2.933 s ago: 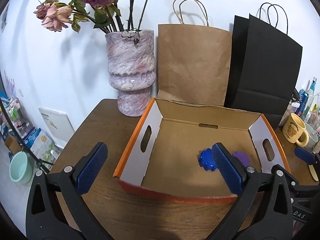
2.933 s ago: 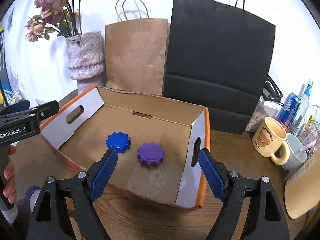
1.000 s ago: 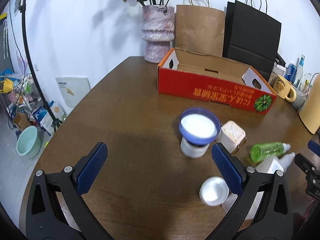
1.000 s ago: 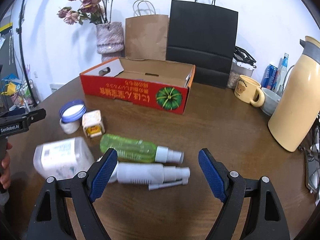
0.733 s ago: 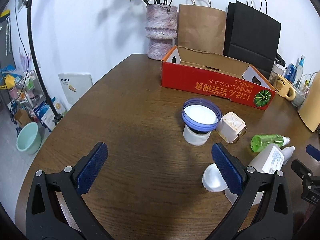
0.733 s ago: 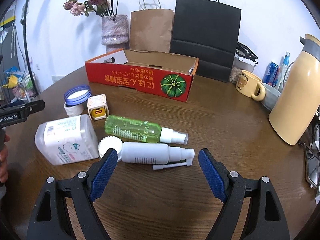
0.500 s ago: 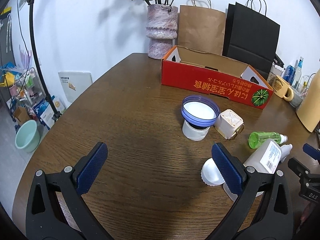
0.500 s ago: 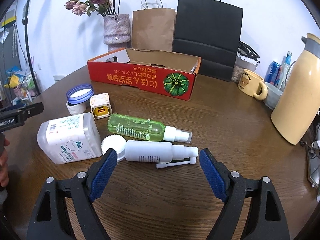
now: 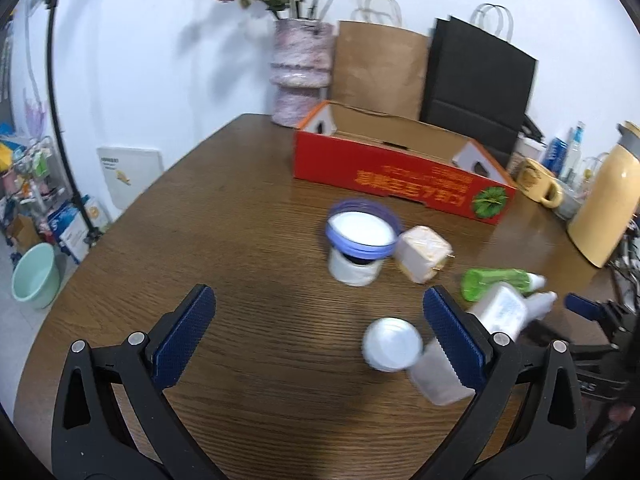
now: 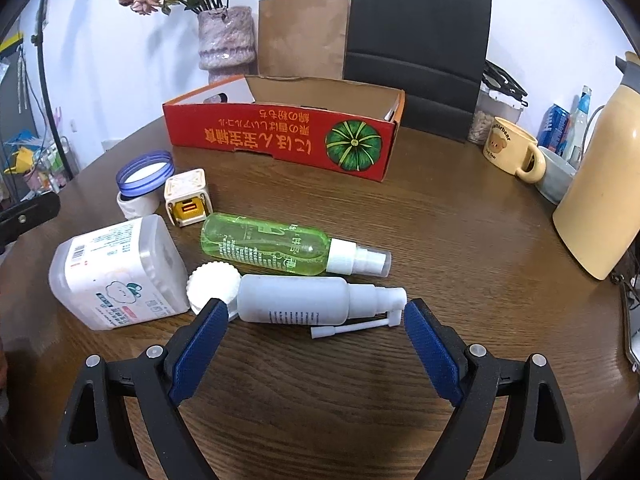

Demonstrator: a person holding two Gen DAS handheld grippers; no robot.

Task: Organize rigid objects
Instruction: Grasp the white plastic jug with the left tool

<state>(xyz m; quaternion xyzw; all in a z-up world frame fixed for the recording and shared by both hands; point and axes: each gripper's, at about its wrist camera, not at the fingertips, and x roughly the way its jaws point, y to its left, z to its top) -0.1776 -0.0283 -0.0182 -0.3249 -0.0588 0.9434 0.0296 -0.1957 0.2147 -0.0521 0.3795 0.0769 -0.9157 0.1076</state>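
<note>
We read upside-down Japanese print on the red box [image 10: 280, 138] ahead of the right gripper [image 10: 314, 354]; mug [image 10: 508, 148] far right says "Butterbear".

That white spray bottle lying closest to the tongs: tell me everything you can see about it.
The white spray bottle looks like opaque plastic, with small dark print on its underside edge. It lies on its side on the wooden table, pump head pointing right, with a thin white nozzle tube lying alongside. Its base meets a ribbed white cap; the green spray bottle lies parallel just behind it. It sits just ahead of the open right tongs, untouched.
</note>
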